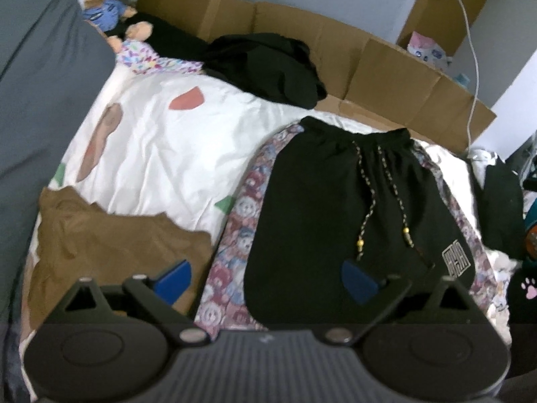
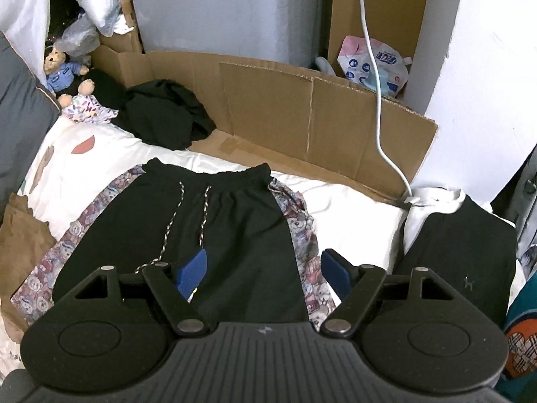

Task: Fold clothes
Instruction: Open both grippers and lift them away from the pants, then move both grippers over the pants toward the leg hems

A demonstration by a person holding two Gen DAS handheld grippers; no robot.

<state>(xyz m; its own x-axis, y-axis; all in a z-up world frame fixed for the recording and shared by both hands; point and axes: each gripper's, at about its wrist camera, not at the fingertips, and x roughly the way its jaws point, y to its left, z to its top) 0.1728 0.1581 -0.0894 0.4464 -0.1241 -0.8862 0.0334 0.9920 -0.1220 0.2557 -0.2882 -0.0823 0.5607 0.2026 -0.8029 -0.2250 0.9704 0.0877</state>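
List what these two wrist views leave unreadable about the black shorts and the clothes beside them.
- Black shorts: hem hidden by the left gripper; logo too blurred to read.
- Brown garment: blurred, type unclear.
- Dark folded garment: near edge hidden by the right gripper.

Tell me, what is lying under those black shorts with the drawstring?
Under the black shorts lies a teddy-bear print garment, showing only as strips along both sides. Beneath that is the white bedsheet. The middle of the print garment is covered.
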